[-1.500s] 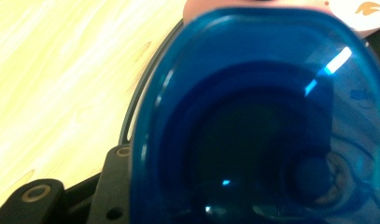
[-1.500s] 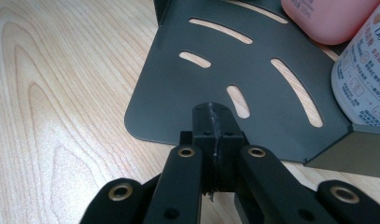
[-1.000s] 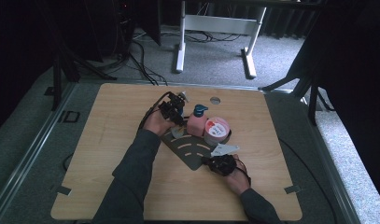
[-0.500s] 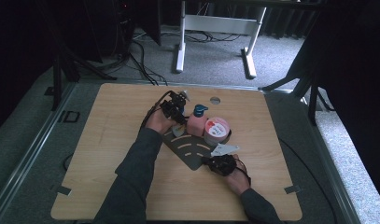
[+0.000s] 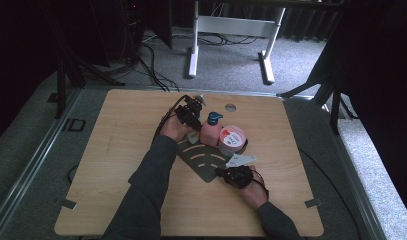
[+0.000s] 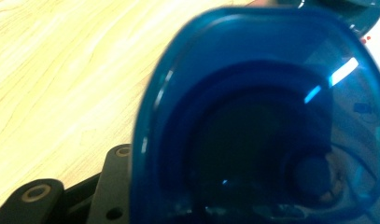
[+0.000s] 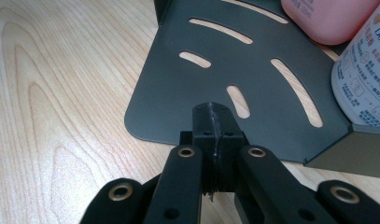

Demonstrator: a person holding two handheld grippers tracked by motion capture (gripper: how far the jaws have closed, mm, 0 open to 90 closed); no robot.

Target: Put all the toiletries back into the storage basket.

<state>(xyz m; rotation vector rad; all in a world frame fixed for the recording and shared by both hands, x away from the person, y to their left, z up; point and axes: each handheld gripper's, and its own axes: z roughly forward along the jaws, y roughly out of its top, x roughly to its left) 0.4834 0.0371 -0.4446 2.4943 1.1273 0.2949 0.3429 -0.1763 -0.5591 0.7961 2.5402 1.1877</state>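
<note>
1. Pink bottle (image 5: 210,134) with blue pump cap (image 5: 214,118) stands upright on the dark slotted rack (image 5: 203,156), around the middle of the desk (image 5: 116,145), a bit toward the far edge.
2. My left gripper (image 5: 192,111) sits just beside the cap on its left; in the left gripper view the blue cap (image 6: 257,116) is blurred and right up against the camera. I cannot tell how those jaws stand.
3. White-and-pink tub (image 5: 232,140) stands just right of the bottle, touching or nearly so.
4. My right gripper (image 5: 236,176) has its jaws pressed together at the near edge of the rack (image 7: 215,84), nothing visible between them.
5. In the right gripper view the pink bottle (image 7: 327,18) and the tub (image 7: 365,79) stand on the rack's far right part.
</note>
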